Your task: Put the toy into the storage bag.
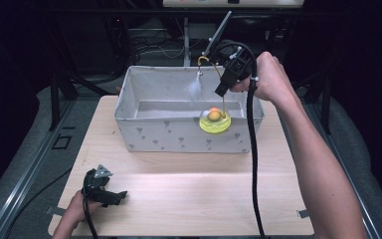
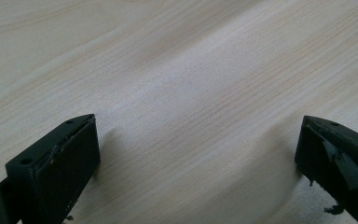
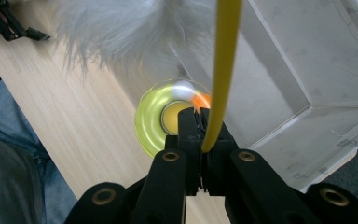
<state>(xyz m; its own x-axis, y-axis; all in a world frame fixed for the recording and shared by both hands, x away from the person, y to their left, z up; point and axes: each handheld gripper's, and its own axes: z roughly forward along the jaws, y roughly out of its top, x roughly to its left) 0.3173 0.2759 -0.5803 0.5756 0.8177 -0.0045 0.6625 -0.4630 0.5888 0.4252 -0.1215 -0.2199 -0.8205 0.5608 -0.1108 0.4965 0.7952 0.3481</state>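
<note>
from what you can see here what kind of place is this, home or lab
Most likely a lab or recording setup, not a home. A bare wooden table stands in a dark room with metal framing and loose cables behind it, and a person works a cabled right gripper over a grey fabric bin.

Setting, as I read it from my station: a lab or recording bench, not a home. I count these signs:

1. A pale wood table [image 1: 189,199] standing alone in a dark room, lit from above, with blackness on the left and right.
2. Grey metal rails [image 1: 25,174] running along the floor on both sides of the table.
3. Loose cables [image 1: 149,47] bundled on the floor at the far side, around an upright metal post [image 1: 185,42].
4. Tape marks [image 1: 303,213] at the table's near corners.
5. A single grey fabric bin [image 1: 179,134] with a small printed pattern, placed squarely at the far half of the table.
</note>
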